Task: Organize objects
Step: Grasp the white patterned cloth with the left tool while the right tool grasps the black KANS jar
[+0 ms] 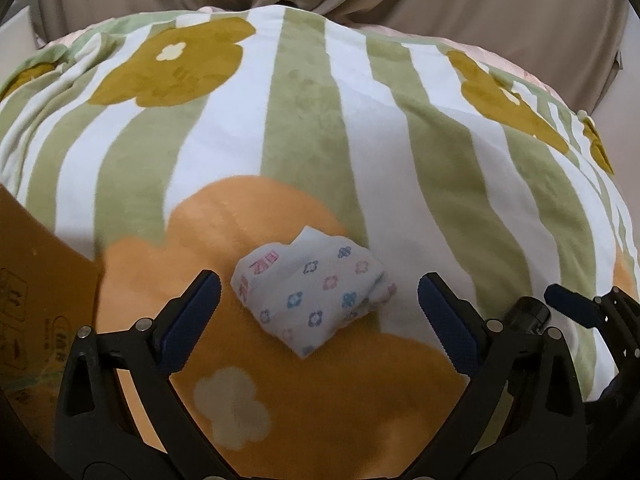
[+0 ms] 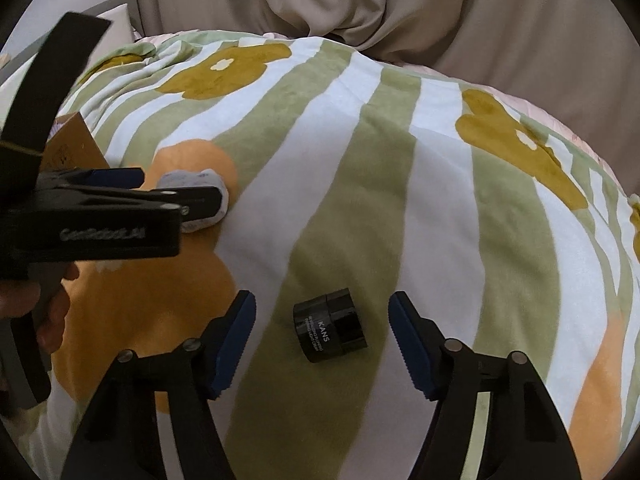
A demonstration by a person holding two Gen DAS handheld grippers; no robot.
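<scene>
Angling down over bed (image 1: 304, 128): left gripper (image 1: 320, 308) jaws wide around folded cloth (image 1: 316, 300); right gripper (image 2: 322, 340) jaws open astride black jar (image 2: 332, 326), untouched.

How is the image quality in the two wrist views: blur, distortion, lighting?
Left wrist view: strong fisheye bulge in the blanket, dark corners, soft even light, folded cloth slightly soft. Right wrist view: same bulge and dark corners, jar label readable, left gripper at the edge a little blurred.

Light: soft, even, indoor; no glare.
Shadows: faint.
Sharpness: slightly soft throughout.
Edges: strong fisheye bending, dark corner vignette.
</scene>
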